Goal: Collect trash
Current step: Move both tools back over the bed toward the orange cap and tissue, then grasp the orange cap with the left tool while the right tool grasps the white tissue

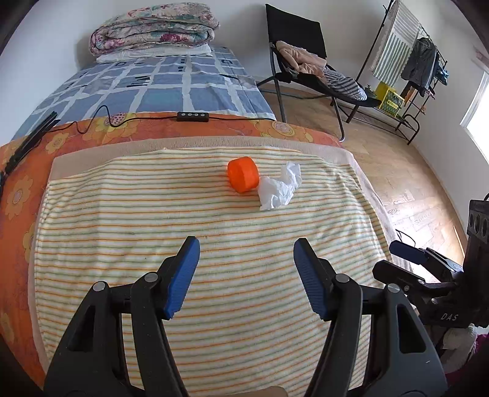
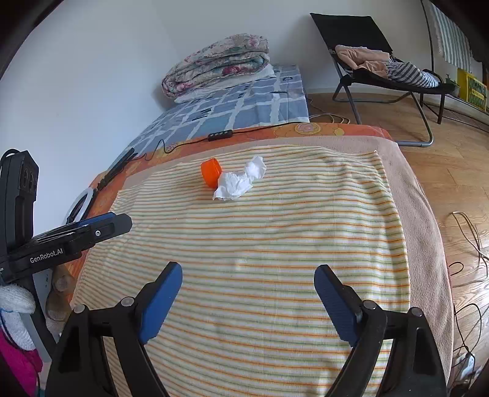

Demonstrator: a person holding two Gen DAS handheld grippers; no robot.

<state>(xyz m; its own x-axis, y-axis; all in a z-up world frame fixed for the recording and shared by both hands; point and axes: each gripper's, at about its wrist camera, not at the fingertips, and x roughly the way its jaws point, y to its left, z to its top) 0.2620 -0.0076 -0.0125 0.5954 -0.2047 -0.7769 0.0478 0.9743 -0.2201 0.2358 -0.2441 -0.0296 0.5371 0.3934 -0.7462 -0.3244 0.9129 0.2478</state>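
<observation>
Left wrist view is showing your left gripper (image 1: 246, 244) hovering low over the striped towel (image 1: 152, 244), its blue fingers (image 1: 183, 274) spread wide and holding nothing, pointing toward the far end of the bed. Your right gripper (image 2: 247, 274) is doing the same in its own view: jaws wide apart, nothing between them, aimed along the towel from a spot further to the right; in the left view it is appearing at the right edge (image 1: 409, 253), beside the mattress side. Ahead of both tools, well apart from the fingertips, a crumpled white tissue (image 1: 279, 187) is lying on the towel, loosely bunched with one twisted end sticking up. It is touching an orange cap (image 1: 243, 178) that is resting on its side just left of it, its open face turned left. Nothing is sitting between your grippers and these two pieces. Beyond them, a black cable with an inline controller (image 1: 192, 117) is running across the orange flowered sheet (image 1: 18, 189), and a folded floral quilt (image 1: 152, 27) is sitting at the head of the blue checked bedspread (image 1: 183, 85). Off to the right, a black folding chair (image 1: 305, 61) piled with clothes is standing on the wooden floor (image 1: 397, 171), near a clothes rack (image 1: 412, 61).
</observation>
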